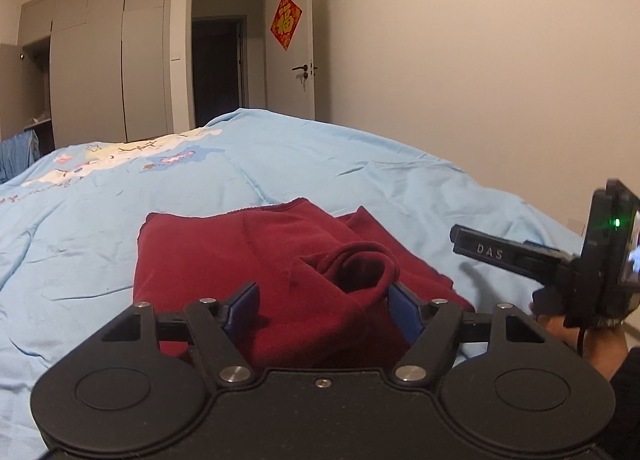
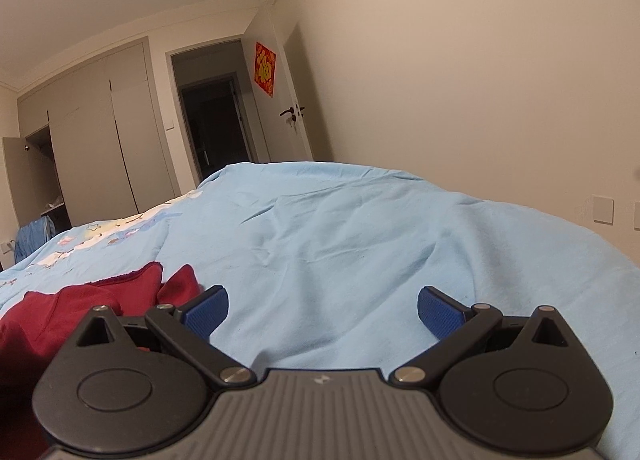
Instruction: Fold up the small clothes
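Left gripper astride garment (jaws apart)

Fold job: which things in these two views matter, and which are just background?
In play:
- red garment, lying on the bed
- blue bedspread, the folding surface
- left tool, open, a raised fold of the garment between its fingers
- right tool, open, over bare bedspread

Just lying about:
- wardrobe
- open door with red hanging
- blue cloth beside the bed
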